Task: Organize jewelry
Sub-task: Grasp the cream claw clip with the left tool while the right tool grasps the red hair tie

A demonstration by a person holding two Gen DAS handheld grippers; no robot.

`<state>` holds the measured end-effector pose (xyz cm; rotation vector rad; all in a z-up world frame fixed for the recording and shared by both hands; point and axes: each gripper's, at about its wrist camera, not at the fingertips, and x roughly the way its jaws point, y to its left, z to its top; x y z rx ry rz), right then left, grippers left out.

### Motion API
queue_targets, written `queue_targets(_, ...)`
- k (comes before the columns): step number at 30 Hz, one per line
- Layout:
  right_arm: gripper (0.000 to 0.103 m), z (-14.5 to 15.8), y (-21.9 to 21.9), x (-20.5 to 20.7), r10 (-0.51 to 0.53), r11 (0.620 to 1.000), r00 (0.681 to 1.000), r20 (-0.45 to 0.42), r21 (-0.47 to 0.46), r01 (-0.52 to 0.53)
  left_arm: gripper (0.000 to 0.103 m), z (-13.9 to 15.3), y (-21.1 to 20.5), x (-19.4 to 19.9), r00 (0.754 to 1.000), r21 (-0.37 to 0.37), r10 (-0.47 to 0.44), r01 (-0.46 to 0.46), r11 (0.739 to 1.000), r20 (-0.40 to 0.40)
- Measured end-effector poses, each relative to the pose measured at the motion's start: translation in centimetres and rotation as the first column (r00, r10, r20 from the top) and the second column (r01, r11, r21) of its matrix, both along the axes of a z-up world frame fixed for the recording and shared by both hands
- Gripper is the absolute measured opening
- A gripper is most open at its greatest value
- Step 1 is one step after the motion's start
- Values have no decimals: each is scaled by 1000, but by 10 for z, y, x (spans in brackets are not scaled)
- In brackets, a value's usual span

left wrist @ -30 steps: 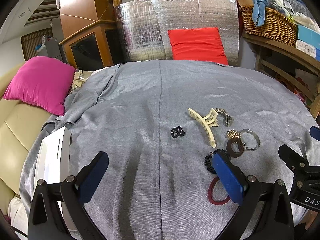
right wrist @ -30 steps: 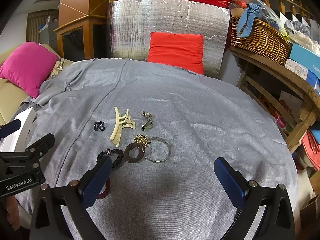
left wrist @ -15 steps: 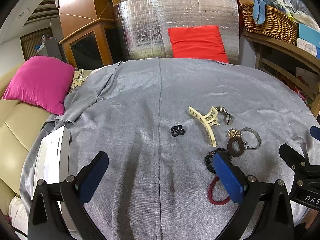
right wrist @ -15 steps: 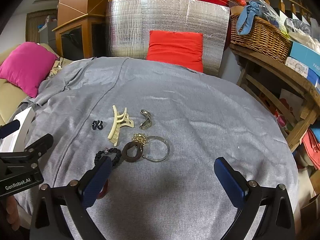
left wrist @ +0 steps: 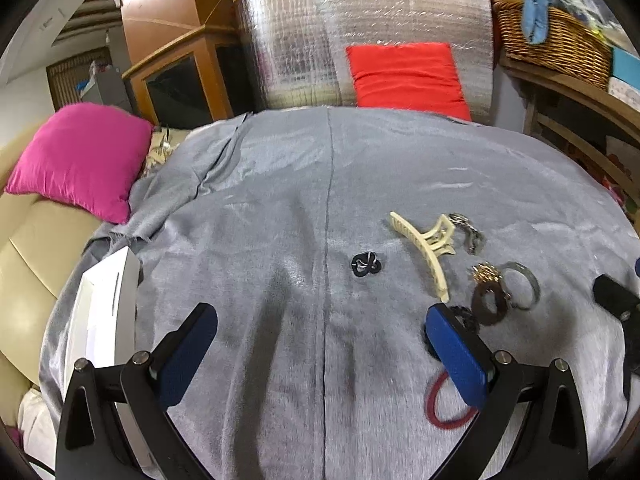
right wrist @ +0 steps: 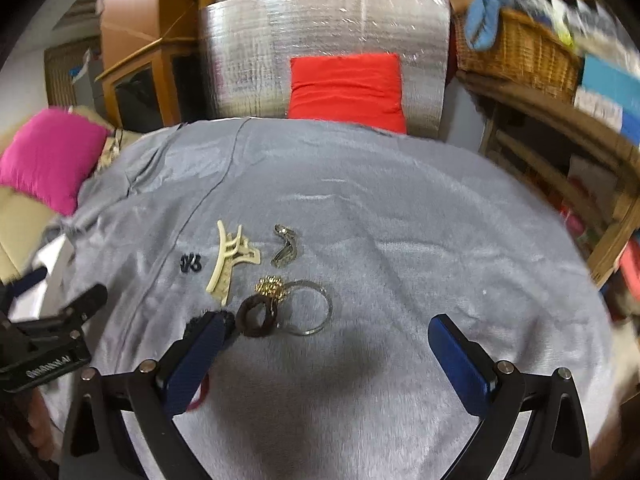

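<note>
Both hand-held grippers hover low over the near edge of the table, jaws spread wide, nothing between them. Left hand-held gripper (left wrist: 320, 340) faces bare grey cloth (left wrist: 280, 208); right hand-held gripper (right wrist: 326, 344) sits nearer the jewelry, its left finger overlapping the cluster's near edge in the right wrist view. Neither touches an item.

Nearest piece: red hair tie (left wrist: 444, 408), lying flat, partly hidden behind the left gripper's right finger. Just beyond it, black scrunchie (left wrist: 466, 318), also half covered by that finger. Next, brown ring (right wrist: 257, 316), touching a gold ornament (right wrist: 272, 287) and overlapping the edge of a silver bangle (right wrist: 310, 307); these three crowd together, so a clean pinch on one would likely disturb the others. Farther out, cream claw clip (right wrist: 230, 260) lies on its side, teeth toward the small metal clip (right wrist: 285, 246) just beside it. Small black knotted piece (left wrist: 365, 265) sits alone to the left, apart from the rest: probably the easiest single pick.

White box (left wrist: 100, 312) rests at the table's left edge, near the left gripper; likely the destination, though its interior is not visible.

Beyond the table: pink cushion (left wrist: 80, 160) on a beige sofa, red cushion (left wrist: 404, 74) against a silver foil panel (left wrist: 300, 48), wicker basket (left wrist: 556, 44) on a wooden shelf.

Judgement: sorting not yet begun; everything loose on the cloth.
</note>
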<state>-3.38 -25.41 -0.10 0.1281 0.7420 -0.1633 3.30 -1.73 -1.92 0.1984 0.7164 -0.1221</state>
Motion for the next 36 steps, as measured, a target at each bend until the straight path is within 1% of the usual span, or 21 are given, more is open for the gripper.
queue_targets(2, 103, -3, -18, 11, -7, 996, 1000, -13, 88, 8, 103, -4, -1, 12, 999, -21, 0, -1, 1000, -32)
queue_targets(4, 103, -9, -34, 22, -14, 984, 999, -36, 178, 21, 103, -8, -5, 23, 998, -25, 1, -2, 1000, -55)
queue_targets(6, 103, -18, -46, 33, 0, 966, 998, -63, 258, 17, 103, -14, -13, 32, 997, -15, 0, -1, 1000, -79)
queue_targets(8, 103, -29, -57, 45, 5, 940, 996, -94, 340, 28, 103, -22, -22, 40, 995, 11, -1, 2, 1000, -104)
queue_targets(9, 101, -33, -61, 50, 3, 930, 994, -106, 366, 36, 103, -26, -27, 43, 994, 33, 3, 1, 999, -108)
queue_targets(10, 96, -40, -66, 56, 7, 910, 992, -128, 413, 47, 103, -29, -31, 46, 994, 51, 5, 1, 999, -109)
queue_targets(11, 93, -46, -70, 60, 14, 893, 989, -145, 446, 53, 103, -32, -36, 47, 994, 64, -3, 10, 998, -107)
queue_targets(14, 87, -62, -77, 69, 11, 851, 983, -181, 517, 86, 103, -35, -45, 48, 994, 77, -28, 36, 996, -105)
queue_targets(17, 83, -70, -78, 75, 18, 846, 981, -196, 526, 90, 103, -35, -47, 48, 992, 56, -49, 56, 997, -118)
queue_targets(20, 77, -76, -76, 78, 41, 836, 977, -209, 543, 81, 103, -37, -46, 51, 987, 15, -62, 65, 998, -146)
queue_targets(23, 69, -82, -71, 82, 56, 837, 972, -226, 542, 78, 103, -38, -47, 55, 982, -24, -85, 82, 996, -166)
queue_targets(24, 64, -83, -70, 83, 56, 839, 972, -229, 539, 79, 103, -39, -48, 56, 982, -32, -91, 87, 996, -167)
queue_targets(25, 60, -85, -69, 84, 56, 841, 971, -233, 535, 80, 101, -39, -49, 56, 981, -41, -98, 93, 995, -165)
queue_targets(27, 55, -88, -68, 85, 51, 843, 970, -239, 531, 87, 94, -39, -52, 57, 980, -50, -115, 109, 993, -164)
queue_targets(29, 55, -91, -68, 87, 46, 847, 968, -246, 524, 93, 80, -42, -55, 60, 975, -62, -133, 124, 990, -178)
queue_targets(30, 55, -92, -68, 88, 43, 850, 968, -246, 518, 94, 76, -44, -57, 62, 971, -70, -142, 131, 989, -191)
queue_targets(31, 55, -92, -67, 89, 40, 856, 969, -243, 509, 92, 68, -47, -60, 65, 966, -85, -154, 139, 987, -208)
queue_targets(32, 55, -92, -66, 90, 40, 863, 970, -240, 498, 88, 65, -49, -61, 68, 960, -103, -166, 146, 984, -225)
queue_targets(34, 53, -93, -64, 91, 39, 877, 970, -239, 474, 82, 65, -54, -65, 73, 949, -144, -182, 148, 978, -257)
queue_targets(36, 47, -93, -60, 93, 39, 897, 970, -241, 436, 72, 65, -57, -68, 78, 945, -163, -183, 143, 976, -271)
